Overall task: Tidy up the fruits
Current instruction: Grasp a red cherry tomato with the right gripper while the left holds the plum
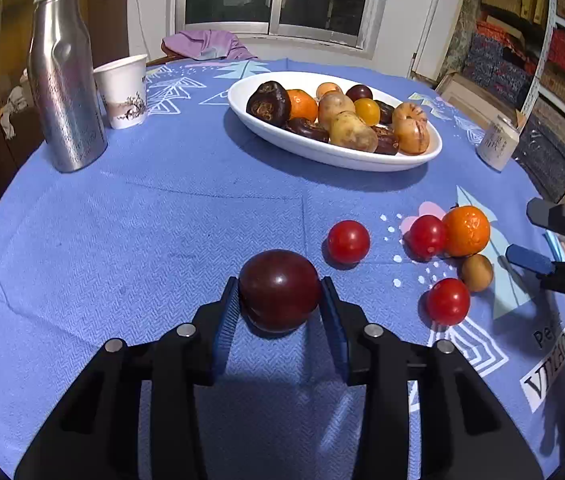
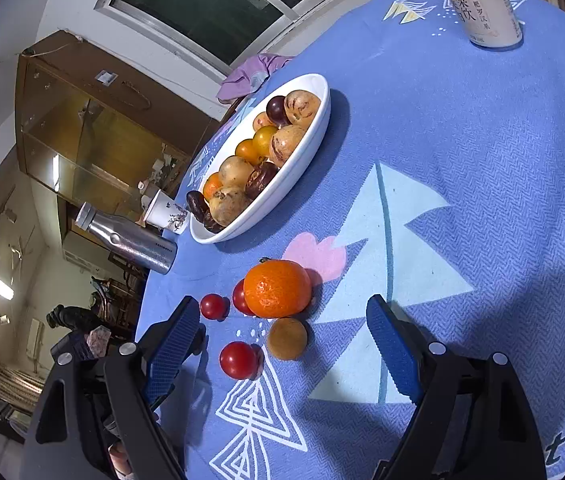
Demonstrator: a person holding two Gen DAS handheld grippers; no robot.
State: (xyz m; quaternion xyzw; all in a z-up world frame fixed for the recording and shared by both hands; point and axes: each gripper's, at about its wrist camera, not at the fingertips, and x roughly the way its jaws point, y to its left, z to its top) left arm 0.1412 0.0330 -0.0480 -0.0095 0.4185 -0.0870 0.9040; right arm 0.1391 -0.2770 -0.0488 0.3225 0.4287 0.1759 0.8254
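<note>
Left tongs (image 1: 279, 292) clenched on round dark plum (image 1: 278, 288), no long axis, right tongs (image 2: 288, 344) released.

Left wrist view: low over the tabletop (image 1: 122, 240), facing the window, close behind its claw (image 1: 280, 300). Right wrist view: rolled sideways, looking down across the same tabletop (image 2: 482, 200). Both views share the white dish (image 1: 362, 160) (image 2: 310, 152) and the loose orange (image 1: 465, 231) (image 2: 277, 288).
</note>
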